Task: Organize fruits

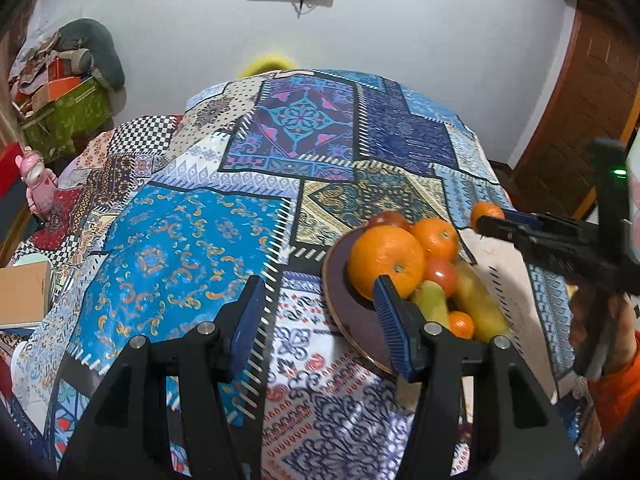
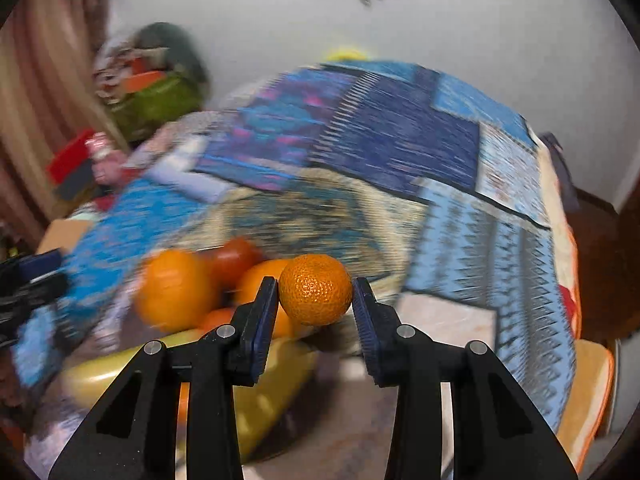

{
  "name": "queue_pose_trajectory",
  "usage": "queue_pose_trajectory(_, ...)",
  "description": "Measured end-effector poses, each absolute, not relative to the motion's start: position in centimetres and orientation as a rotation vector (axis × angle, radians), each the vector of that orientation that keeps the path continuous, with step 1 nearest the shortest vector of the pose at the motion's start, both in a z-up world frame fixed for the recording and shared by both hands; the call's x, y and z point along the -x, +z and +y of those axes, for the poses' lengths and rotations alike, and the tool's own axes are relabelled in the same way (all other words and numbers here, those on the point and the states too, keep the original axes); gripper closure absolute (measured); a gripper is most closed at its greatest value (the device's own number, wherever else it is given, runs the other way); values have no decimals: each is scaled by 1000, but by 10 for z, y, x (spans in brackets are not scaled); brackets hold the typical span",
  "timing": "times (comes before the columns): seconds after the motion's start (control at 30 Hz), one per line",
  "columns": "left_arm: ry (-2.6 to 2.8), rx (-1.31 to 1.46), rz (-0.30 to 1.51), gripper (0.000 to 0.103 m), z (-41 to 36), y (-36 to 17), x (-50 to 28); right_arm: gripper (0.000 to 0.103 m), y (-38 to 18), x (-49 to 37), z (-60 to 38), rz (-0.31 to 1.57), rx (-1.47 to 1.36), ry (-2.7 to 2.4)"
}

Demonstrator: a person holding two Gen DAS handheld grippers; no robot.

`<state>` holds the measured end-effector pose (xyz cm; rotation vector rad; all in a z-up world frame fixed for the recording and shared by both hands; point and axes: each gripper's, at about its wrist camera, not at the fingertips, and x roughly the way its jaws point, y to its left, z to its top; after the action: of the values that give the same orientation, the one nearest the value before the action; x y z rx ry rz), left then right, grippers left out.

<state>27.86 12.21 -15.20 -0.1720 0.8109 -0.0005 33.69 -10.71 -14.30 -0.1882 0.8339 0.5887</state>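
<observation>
A dark purple plate (image 1: pixel 340 296) on the patterned tablecloth holds a large orange (image 1: pixel 386 266), a smaller orange (image 1: pixel 436 238), red tomatoes (image 1: pixel 440 276), yellow-green fruits (image 1: pixel 478 304) and a small tangerine (image 1: pixel 461 324). My left gripper (image 1: pixel 320 304) is open and empty, its right finger over the plate's near rim. My right gripper (image 2: pixel 316 292) is shut on a small tangerine (image 2: pixel 315 289) and holds it above the plate's right side; it also shows in the left wrist view (image 1: pixel 486 214). The right wrist view is blurred by motion.
The patterned tablecloth (image 1: pixel 192 240) covers the whole table. A cardboard box (image 1: pixel 24 292) and a pink toy (image 1: pixel 38 184) sit at the left. A green box with clutter (image 1: pixel 64 116) stands at the back left. A wooden door (image 1: pixel 580 92) is at the right.
</observation>
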Motion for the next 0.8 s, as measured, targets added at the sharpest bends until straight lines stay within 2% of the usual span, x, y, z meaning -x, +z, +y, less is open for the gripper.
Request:
queue_pose_trajectory(0.23,-48,198,836,47,120,-150,-273,68,-141,-288,-51,821,245,749)
queue_pose_trajectory(0.8,-113,271,957,47,129,-189,-303,67,-175,-292,-18,892,341,787)
